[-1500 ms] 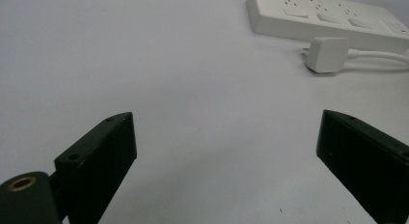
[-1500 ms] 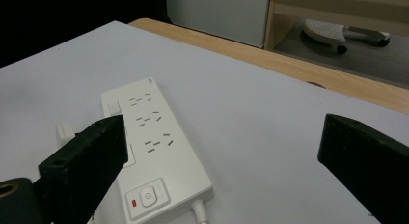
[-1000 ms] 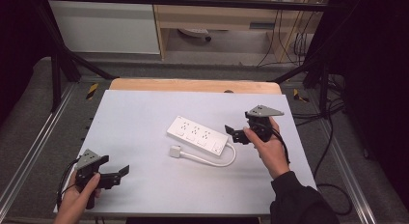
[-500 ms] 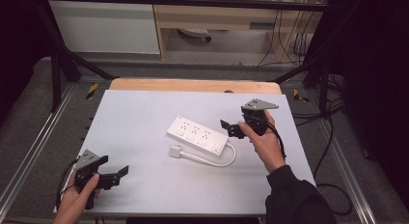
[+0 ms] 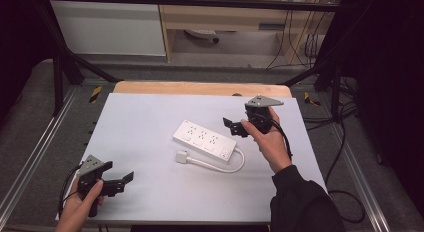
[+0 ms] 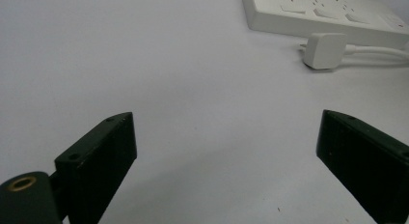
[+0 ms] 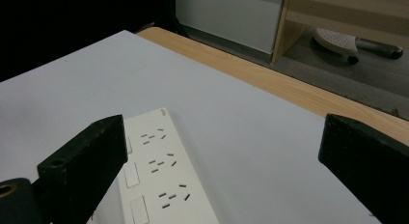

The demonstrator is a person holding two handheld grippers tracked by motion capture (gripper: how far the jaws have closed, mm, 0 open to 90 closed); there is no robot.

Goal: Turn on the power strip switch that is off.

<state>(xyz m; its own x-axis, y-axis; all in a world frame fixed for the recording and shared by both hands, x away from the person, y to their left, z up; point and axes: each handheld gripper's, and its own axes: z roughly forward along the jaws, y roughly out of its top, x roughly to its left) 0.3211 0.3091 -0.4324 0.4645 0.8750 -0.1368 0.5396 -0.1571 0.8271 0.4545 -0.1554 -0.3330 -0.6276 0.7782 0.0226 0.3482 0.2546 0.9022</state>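
One white power strip (image 5: 205, 140) lay approx. at the centre of the white table (image 5: 145, 122), long axis running from 10 to 4 o'clock, w/ its cable (image 5: 227, 166) looping off the 4 o'clock end and curling back to one white plug (image 5: 181, 156) lying just beside the strip at its 7 o'clock side, not touching it as far as the left gripper view showed. The right gripper (image 5: 234, 127) hovered at 3 o'clock of the strip, very near its cable end, jaws spread wide w/ nothing between them; in the right gripper view the strip (image 7: 154, 175) sat low between the jaws, three socket groups and three switches visible on that stretch. The left gripper (image 5: 124, 180) sat well apart at 7 o'clock of the table, near the front edge, jaws also spread and empty, pointed toward the plug (image 6: 324, 50) and strip (image 6: 323, 14). Judged step: approach phase, right hand closing on the strip, no contact yet. Next move prob. called for lowering the right gripper so its jaws straddled the strip's narrow width, then pinching; the left could go for the plug. Count: 1 strip, 1 plug, 1 cable, 2 grippers, 2 hands.
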